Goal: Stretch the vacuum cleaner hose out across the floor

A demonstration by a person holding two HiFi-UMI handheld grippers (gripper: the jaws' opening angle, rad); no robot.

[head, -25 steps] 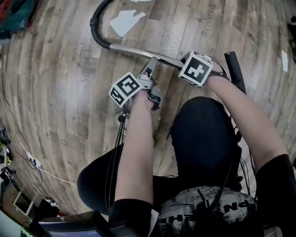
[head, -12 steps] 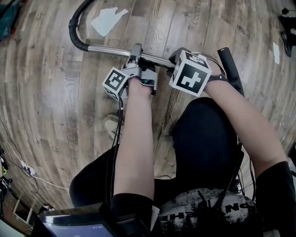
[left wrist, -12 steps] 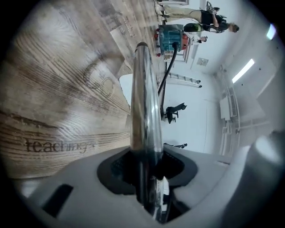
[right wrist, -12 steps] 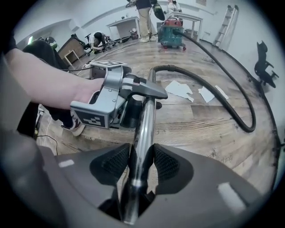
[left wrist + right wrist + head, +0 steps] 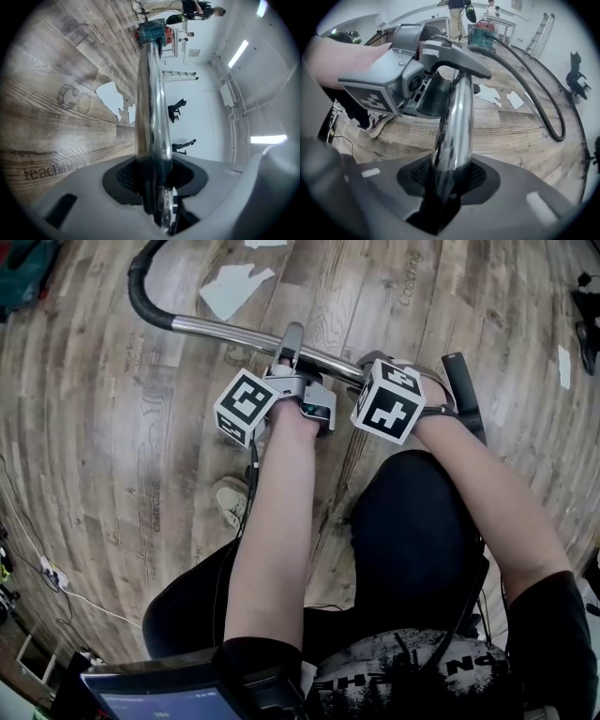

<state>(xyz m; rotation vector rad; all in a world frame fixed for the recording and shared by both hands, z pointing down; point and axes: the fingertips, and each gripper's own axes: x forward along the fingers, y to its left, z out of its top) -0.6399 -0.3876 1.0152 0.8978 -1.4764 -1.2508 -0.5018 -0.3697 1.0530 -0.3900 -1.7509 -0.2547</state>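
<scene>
The vacuum's chrome tube (image 5: 225, 332) runs left to right over the wood floor and joins the black hose (image 5: 141, 296), which bends away at the upper left. My left gripper (image 5: 289, 352) is clamped across the tube, jaws closing, and the tube (image 5: 151, 103) sits tight between its pads (image 5: 125, 176). Just to the right, my right gripper (image 5: 370, 367) grips the same tube (image 5: 457, 122), jaws also closing. In the right gripper view the left gripper (image 5: 440, 75) is ahead on the tube, and the hose (image 5: 534, 98) loops back to the red vacuum (image 5: 483, 33).
White paper scraps (image 5: 232, 285) lie on the floor beyond the tube. A black handle (image 5: 464, 390) sticks out past my right wrist. My shoe (image 5: 230, 498) is below the grippers, and thin cables (image 5: 56, 573) trail at the left. A ladder (image 5: 539, 26) stands by the far wall.
The left gripper was off the tube with its jaws wide; it has moved up onto the tube and closed round it. The right gripper stayed on the tube.
</scene>
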